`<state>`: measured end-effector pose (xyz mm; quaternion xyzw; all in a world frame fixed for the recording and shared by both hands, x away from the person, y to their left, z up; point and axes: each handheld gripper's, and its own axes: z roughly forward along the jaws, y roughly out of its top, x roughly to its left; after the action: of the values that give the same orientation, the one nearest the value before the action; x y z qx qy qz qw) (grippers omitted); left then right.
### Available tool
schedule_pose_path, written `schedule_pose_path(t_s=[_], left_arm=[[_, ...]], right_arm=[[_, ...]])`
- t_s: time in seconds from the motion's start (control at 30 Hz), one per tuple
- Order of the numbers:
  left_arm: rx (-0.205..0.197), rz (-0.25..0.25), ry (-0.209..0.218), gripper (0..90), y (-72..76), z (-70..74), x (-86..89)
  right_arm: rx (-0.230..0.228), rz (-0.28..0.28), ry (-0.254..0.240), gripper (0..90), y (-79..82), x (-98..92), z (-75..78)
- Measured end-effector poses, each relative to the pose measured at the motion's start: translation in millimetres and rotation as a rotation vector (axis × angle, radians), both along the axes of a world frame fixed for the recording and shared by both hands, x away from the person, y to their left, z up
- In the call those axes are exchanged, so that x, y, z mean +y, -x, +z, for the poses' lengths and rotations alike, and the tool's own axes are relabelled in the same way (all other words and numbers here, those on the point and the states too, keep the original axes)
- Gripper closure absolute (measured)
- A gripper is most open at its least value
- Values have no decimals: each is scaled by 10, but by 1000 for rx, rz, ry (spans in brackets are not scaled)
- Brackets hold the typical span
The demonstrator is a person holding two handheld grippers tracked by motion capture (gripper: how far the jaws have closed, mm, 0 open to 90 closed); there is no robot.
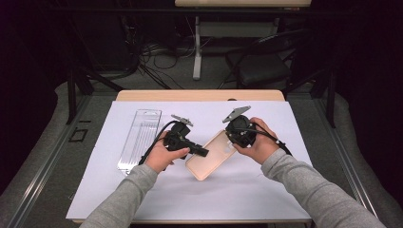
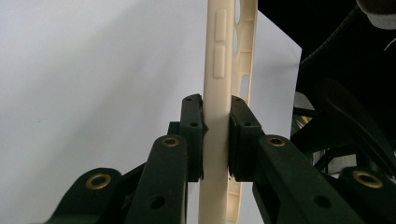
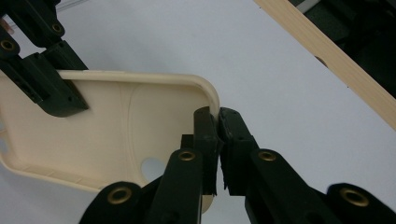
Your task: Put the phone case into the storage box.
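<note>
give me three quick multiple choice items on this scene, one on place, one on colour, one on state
1. Where does the clear plastic tray lie relative to the phone case?
A. to its left
B. to its right
C. on top of it

2. What colour is the phone case?
A. blue
B. cream
C. red

3. How is the case held?
A. left gripper alone
B. right gripper alone
C. both grippers

Key:
1 A, the high view shows the tray left of the left hand.
2 B, it is cream in every view.
3 C, each gripper's fingers pinch an edge.
</note>
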<state>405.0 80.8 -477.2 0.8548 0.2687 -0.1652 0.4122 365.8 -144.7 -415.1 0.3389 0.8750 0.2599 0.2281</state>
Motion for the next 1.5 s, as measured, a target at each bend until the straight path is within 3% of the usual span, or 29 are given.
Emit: schedule_pose_path(t_s=[0.83, 1.5], left_arm=[[-17, -7, -20, 802, 13, 8, -9], [-18, 2, -9, 804, 15, 20, -1]], right_arm=[[4, 0, -2, 862, -7, 8, -16], [8, -4, -6, 855, -22, 4, -14]])
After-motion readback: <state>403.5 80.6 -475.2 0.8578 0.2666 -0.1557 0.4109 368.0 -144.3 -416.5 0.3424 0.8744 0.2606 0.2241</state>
